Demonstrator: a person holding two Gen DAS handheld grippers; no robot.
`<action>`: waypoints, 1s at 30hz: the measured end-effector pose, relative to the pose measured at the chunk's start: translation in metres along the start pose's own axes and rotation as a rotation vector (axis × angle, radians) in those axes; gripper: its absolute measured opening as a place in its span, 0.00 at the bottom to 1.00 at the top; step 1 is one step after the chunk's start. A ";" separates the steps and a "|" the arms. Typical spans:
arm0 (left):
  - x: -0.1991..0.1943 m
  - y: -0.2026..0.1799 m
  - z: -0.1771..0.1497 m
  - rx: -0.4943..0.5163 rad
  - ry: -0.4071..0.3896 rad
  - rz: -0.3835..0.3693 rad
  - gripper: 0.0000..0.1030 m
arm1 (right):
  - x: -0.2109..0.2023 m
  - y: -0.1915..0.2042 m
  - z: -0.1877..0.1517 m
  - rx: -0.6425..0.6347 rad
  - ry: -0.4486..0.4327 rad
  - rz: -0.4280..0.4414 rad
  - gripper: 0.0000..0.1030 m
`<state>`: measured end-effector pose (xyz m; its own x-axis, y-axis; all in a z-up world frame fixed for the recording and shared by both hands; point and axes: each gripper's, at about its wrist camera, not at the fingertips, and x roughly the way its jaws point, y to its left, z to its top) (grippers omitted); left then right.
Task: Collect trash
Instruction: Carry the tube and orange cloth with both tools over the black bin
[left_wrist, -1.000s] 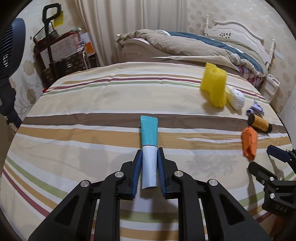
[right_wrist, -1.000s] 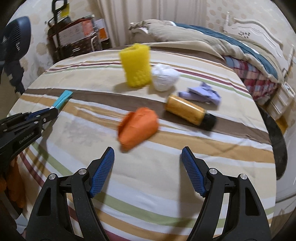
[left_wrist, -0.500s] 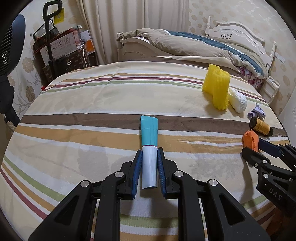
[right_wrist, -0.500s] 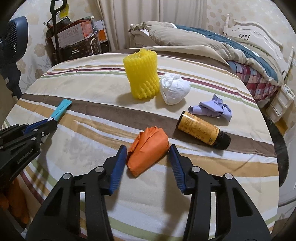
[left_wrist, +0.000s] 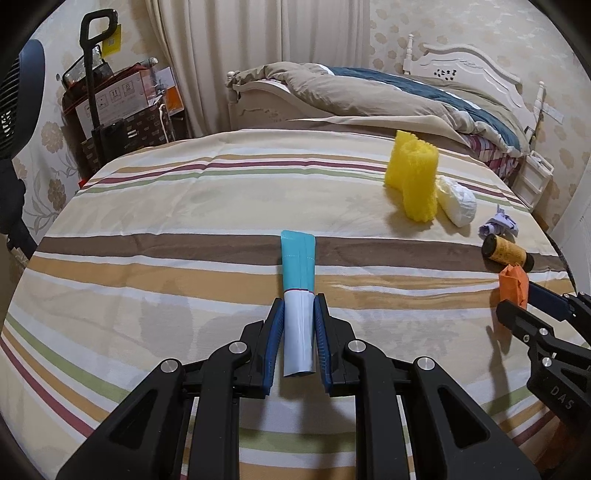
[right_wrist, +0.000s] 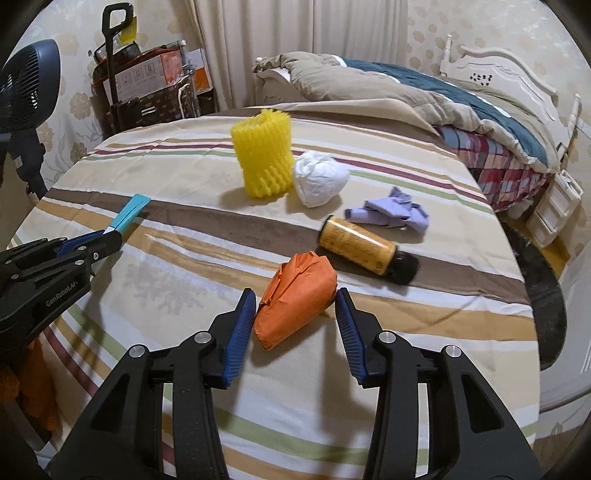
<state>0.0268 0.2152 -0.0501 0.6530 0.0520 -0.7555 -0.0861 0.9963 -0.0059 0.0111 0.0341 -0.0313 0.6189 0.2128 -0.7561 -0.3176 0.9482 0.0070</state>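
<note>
L fingers: left gripper (left_wrist: 298, 334) pinching the blue-white tube (left_wrist: 297, 295) near its white end, teal end sticking out fwd over the striped bedspread (left_wrist: 184, 206). Held, lower centre of left view.
R fingers: right gripper (right_wrist: 295, 325) spread, one finger each side of the orange wad (right_wrist: 297, 297); L finger looks touching or nearly, R finger w/ a gap. Not yet squeezed. Centre of right view.
Risk, tube: grip sits at one end, so it could pivot or slip if swung fast.
Risk, wad: soft, crumpled, lying skewed across the fingers; closing may catch only a corner or snag bedspread fabric.
Risk, orange bottle (right_wrist: 360, 247): on its side just beyond the wad, upper right of it; a nudge prob rolls it.
Other trash: yellow foam net (right_wrist: 264, 155), white wad (right_wrist: 319, 177), purple scrap (right_wrist: 391, 210), all farther back, untouched.
</note>
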 end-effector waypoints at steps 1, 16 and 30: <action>0.000 -0.002 0.001 0.001 0.000 -0.004 0.19 | -0.001 -0.002 -0.001 0.005 -0.002 -0.001 0.42; -0.010 -0.071 0.011 0.062 -0.026 -0.114 0.19 | -0.024 -0.077 -0.007 0.122 -0.039 -0.078 0.42; -0.007 -0.194 0.032 0.222 -0.057 -0.241 0.19 | -0.038 -0.176 -0.012 0.258 -0.077 -0.204 0.43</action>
<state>0.0633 0.0240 -0.0229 0.6763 -0.1890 -0.7119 0.2373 0.9709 -0.0323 0.0352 -0.1440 -0.0115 0.7064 0.0208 -0.7075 0.0047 0.9994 0.0341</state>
